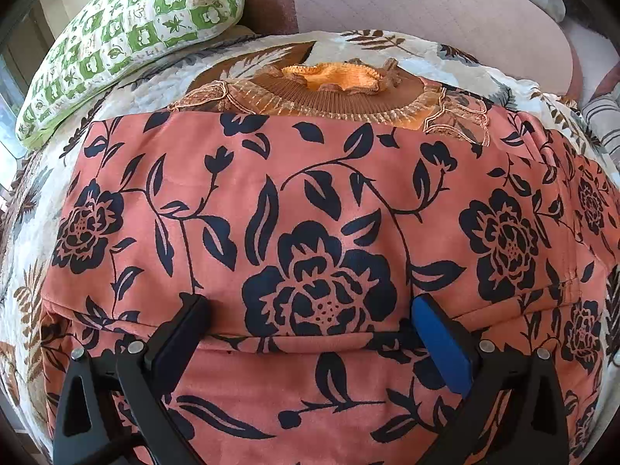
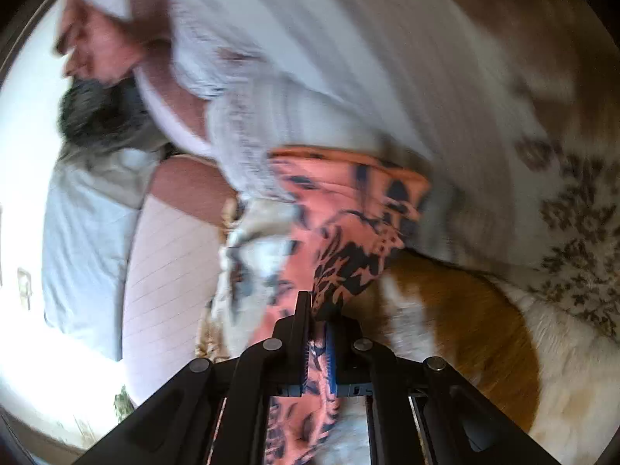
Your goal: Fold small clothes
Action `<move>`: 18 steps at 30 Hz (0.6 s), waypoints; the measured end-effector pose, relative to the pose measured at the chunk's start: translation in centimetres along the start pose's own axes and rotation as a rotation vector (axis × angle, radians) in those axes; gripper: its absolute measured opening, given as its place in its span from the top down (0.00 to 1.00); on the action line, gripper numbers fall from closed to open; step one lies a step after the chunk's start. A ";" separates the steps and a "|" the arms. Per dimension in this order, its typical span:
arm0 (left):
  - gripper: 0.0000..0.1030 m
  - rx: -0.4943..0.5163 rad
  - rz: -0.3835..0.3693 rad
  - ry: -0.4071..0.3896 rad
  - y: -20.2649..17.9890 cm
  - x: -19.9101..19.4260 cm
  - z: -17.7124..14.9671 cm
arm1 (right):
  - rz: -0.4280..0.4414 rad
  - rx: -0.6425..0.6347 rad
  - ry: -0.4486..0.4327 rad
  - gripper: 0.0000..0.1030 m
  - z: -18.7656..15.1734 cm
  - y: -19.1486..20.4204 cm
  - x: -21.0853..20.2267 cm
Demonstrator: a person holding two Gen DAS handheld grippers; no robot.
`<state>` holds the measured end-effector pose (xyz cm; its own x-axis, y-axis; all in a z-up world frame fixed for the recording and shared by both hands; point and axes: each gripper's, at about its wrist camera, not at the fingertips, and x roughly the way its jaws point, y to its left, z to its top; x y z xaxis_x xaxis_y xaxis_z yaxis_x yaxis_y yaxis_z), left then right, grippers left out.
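Note:
A salmon-pink garment with dark navy flowers (image 1: 310, 201) lies spread on a leaf-print bedspread (image 1: 445, 54). A fold edge runs across it low in the left wrist view. My left gripper (image 1: 306, 310) is open, its fingers pressed onto the cloth on either side of a large flower. A brown and orange frilled garment (image 1: 329, 93) lies just beyond the pink one. In the blurred right wrist view, my right gripper (image 2: 319, 310) is shut on a bunched part of the pink garment (image 2: 348, 232) and holds it lifted.
A green and white checked pillow (image 1: 128, 35) lies at the back left. A pink quilted cover (image 1: 426, 0) lies behind the bedspread. A person in a pale striped shirt (image 2: 310, 97) is close in the right wrist view. Striped cloth (image 1: 604, 116) lies at the right edge.

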<state>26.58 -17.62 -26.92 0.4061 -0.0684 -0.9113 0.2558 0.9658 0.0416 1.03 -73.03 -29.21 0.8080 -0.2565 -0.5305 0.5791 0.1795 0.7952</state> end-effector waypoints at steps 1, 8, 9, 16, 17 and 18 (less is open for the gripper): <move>0.00 -0.003 -0.009 0.007 0.2 -0.2 0.1 | 0.030 -0.010 -0.004 0.93 -0.2 0.9 -0.5; 0.00 -0.036 -0.003 -0.089 3.5 -4.7 -0.2 | 0.213 -0.166 0.032 0.93 -4.3 9.3 -2.5; 0.00 -0.045 0.001 -0.106 4.4 -5.5 -0.3 | 0.238 -0.211 0.053 0.93 -5.6 11.1 -2.7; 0.00 -0.142 0.063 -0.155 12.4 -9.8 -3.3 | 0.381 -0.476 0.295 0.93 -18.8 21.3 -1.7; 0.00 -0.150 0.073 -0.155 13.1 -10.0 -3.8 | 0.408 -0.516 0.367 0.93 -22.2 22.5 -1.6; 0.00 -0.162 0.091 -0.155 14.2 -10.4 -4.5 | 0.432 -0.542 0.422 0.93 -24.7 23.6 -1.2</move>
<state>22.04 -2.03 -18.71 0.5540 -0.0043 -0.8325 0.0730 0.9964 0.0434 16.39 -44.99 -17.04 0.8826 0.3007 -0.3615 0.0917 0.6440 0.7595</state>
